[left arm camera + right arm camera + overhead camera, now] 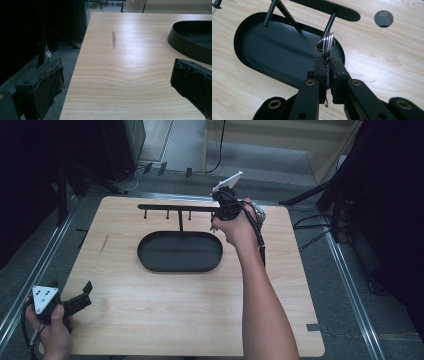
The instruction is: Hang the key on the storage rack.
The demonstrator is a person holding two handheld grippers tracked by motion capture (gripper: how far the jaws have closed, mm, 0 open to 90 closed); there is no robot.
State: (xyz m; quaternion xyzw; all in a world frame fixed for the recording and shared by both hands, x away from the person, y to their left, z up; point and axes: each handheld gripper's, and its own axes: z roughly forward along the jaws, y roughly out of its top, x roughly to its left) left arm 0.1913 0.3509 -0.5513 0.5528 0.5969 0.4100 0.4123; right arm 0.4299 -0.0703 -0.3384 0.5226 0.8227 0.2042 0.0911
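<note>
High view: a wooden table [165, 320] is seen carrying a black oval tray [180, 251] with an upright post and a horizontal bar [175, 208] fitted with short hanging pegs. The right hand-held gripper [216, 222] is held at the bar's right end by the right hand [240, 227]; the left hand-held gripper [82, 299] is parked at the table's near left corner, well apart from the stand. Left gripper view: the left hand-held gripper's jaws are spread wide with nothing between them, bare table and a scuff mark [113, 39] ahead, the tray's rim at the right edge. Right gripper view: the right hand-held gripper [328, 65] is clamped on a set of metal key rings [327, 43], which are pressed against the rightmost peg [331, 21]; whether the rings are already threaded over the peg's knobbed tip cannot be told. A round hole [383, 18] in the table is seen beyond. Progress is judged late: rings fetched and brought to the peg, with seating on the peg and release apparently left; the other pegs are seen bare.
</note>
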